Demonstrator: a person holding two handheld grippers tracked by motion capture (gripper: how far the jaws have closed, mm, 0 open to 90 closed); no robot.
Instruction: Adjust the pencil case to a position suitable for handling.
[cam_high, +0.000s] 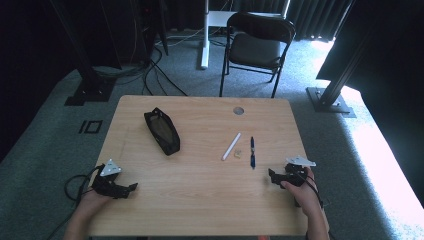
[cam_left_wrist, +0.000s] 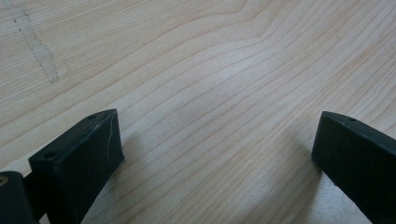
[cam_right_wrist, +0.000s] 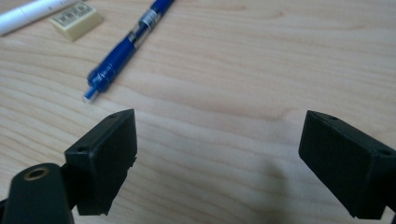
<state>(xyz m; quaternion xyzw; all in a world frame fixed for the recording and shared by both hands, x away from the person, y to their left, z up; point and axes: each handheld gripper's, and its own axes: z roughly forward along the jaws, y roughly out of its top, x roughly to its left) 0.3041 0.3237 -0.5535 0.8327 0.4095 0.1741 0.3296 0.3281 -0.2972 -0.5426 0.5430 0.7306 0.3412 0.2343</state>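
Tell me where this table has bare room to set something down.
Bare wood runs across the near half of the table, between the left gripper and the right gripper. The far right corner past the round hole is free too. It's crowded around the white marker, eraser and blue pen; the black pouch fills far left.

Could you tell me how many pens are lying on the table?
2. A white pen lies right of the table's centre, and a blue pen lies just right of it, nearest the right gripper. More may be hidden inside the black pouch.
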